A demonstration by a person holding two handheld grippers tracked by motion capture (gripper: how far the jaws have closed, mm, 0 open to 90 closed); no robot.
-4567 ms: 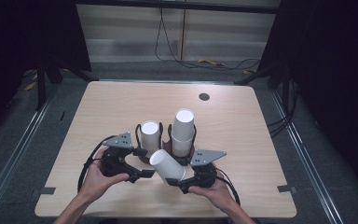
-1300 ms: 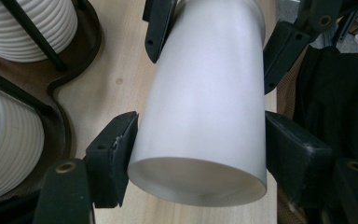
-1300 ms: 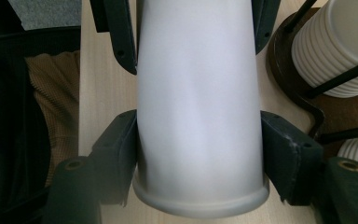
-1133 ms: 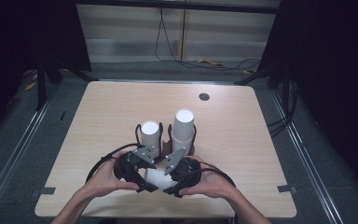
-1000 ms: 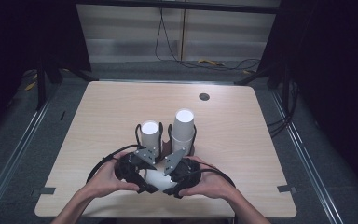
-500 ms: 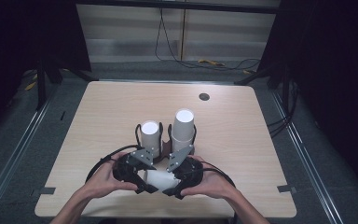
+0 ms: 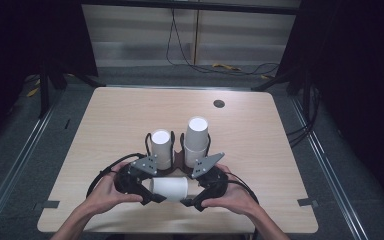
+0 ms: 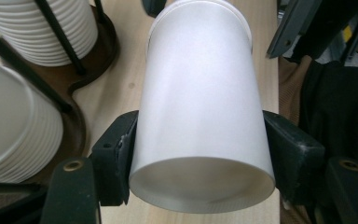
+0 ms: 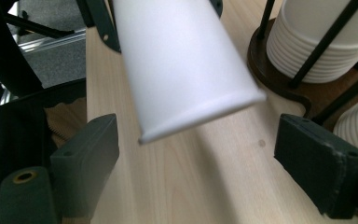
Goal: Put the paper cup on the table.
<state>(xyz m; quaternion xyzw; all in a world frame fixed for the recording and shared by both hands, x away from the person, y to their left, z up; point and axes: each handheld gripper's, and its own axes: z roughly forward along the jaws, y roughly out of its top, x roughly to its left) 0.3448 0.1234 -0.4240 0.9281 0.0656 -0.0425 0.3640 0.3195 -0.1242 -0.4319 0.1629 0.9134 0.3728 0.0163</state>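
At 6 o'clock you're clamping the paper cup (image 8: pixel 200 107) in the left gripper (image 8: pixel 200 154); right gripper (image 9: pixel 209 163), jaws just opening, is releasing it—handover done, stacking remaining.

A light wooden table with rounded corners (image 7: pixel 110 120) carries a dark brown figure-eight base with thin black upright rods (image 8: pixel 81 135) near its front middle. A small dark round grommet (image 7: pixel 219 104) sits flush in the tabletop towards the far right, well apart from the base.
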